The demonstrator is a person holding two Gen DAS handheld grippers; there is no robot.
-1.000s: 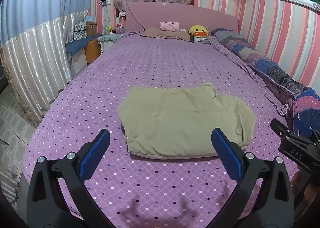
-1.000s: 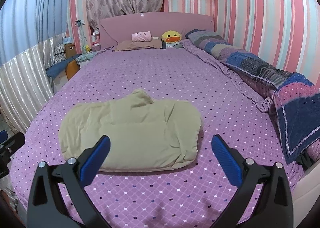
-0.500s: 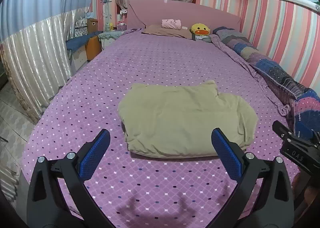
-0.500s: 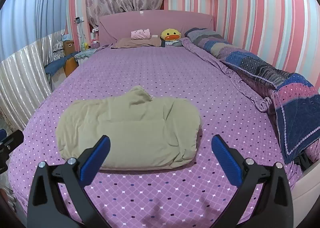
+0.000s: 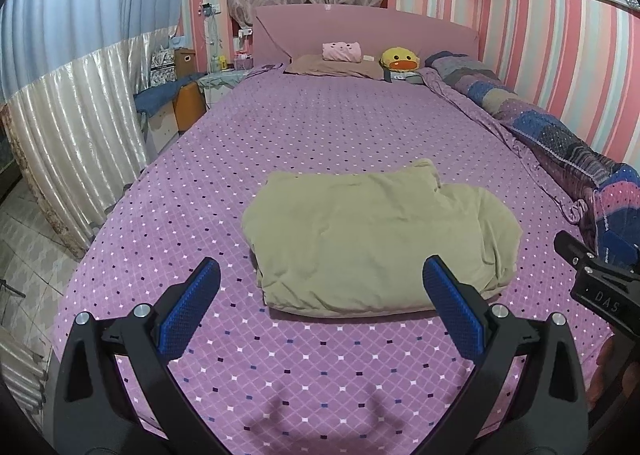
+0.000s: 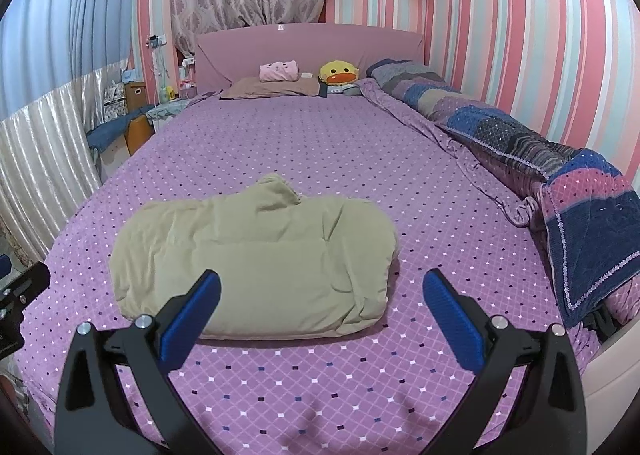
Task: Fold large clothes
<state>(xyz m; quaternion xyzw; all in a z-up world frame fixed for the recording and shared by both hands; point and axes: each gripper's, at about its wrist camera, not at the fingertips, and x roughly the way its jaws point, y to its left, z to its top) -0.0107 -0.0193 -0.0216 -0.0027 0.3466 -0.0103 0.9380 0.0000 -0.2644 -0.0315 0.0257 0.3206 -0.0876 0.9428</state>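
Both your left gripper point(image 5: 320, 295) and right gripper point(image 6: 320, 305) hang spread wide and empty above the near edge of the purple bedspread point(image 5: 320, 375). Just ahead lies the khaki garment point(image 6: 256, 255), already folded into a bundle, its long axis running left to right across you. No containers show; the yellow duck plush point(image 6: 338, 72) sits far back by the headboard.

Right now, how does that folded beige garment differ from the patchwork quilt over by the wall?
The beige garment is one plain colour; the patchwork quilt mixes blue, pink, purple and grey patches. The garment lies folded into a compact bundle mid-bed; the quilt stretches in a long bunched roll along the striped wall. The garment looks much smaller than the quilt. Both rest on the purple bedspread, and neither hand-held gripper touches them.
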